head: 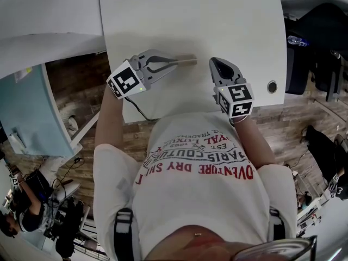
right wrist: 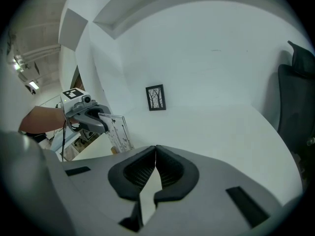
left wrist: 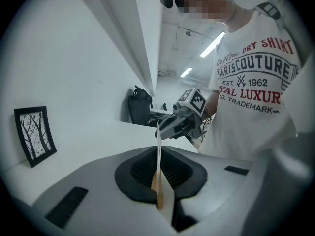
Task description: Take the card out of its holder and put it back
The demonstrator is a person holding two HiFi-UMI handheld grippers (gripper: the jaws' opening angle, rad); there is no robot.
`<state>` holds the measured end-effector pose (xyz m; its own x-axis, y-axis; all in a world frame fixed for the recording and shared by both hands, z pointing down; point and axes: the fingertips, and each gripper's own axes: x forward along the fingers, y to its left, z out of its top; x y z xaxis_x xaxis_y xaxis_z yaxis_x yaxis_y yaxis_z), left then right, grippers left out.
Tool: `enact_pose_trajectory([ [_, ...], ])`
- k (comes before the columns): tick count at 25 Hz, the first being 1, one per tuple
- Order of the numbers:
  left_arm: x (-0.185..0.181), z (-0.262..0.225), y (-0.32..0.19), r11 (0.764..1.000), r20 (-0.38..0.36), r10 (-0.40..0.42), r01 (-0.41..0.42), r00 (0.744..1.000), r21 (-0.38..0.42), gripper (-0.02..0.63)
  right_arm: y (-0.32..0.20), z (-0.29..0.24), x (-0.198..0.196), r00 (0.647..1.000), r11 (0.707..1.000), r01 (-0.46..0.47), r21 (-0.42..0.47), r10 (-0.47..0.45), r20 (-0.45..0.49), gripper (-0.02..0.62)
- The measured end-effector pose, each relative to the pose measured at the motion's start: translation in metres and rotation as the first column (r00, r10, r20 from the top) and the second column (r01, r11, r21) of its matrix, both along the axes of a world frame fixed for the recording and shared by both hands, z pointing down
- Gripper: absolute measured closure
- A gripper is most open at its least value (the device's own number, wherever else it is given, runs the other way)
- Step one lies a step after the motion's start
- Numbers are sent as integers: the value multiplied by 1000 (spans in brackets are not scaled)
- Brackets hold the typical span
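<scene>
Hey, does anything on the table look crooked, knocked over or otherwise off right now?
Nothing is spilled or damaged. One oddity: the card holder isn't standing free on the table. The left gripper is shut on it, and it looks slightly tilted. The right gripper is shut and empty beside it. The framed picture stands upright.

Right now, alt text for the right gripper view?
The right gripper has its jaws shut and empty above a white table. At left, the left gripper holds the card holder off the table, and a small framed picture stands against the back wall.
</scene>
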<state>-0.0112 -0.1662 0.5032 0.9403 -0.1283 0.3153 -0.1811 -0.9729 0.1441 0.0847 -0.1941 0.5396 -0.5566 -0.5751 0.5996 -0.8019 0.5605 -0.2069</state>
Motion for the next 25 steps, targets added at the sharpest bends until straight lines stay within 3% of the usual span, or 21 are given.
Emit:
enact_pose_trajectory([
  [7,6,-28,6,999,-30,5,-3,1000,47,568,0,-15,7,999,999,-32,21,32,21,571],
  [13,-9,-54,-5,994,-57,-36,41,998,100,568,-3,-23,-1,998,998,-48,37,47,32,571],
  [22,-6,-88,-4,967,-142,-160,184,977,177,568,-3,-30,4,996,996,-73,52,70,56,571],
  [25,-12,-101,-4,938,-211,-269,305,940,163,568,-1,-35,1,995,994,-80,70,75,67,571],
])
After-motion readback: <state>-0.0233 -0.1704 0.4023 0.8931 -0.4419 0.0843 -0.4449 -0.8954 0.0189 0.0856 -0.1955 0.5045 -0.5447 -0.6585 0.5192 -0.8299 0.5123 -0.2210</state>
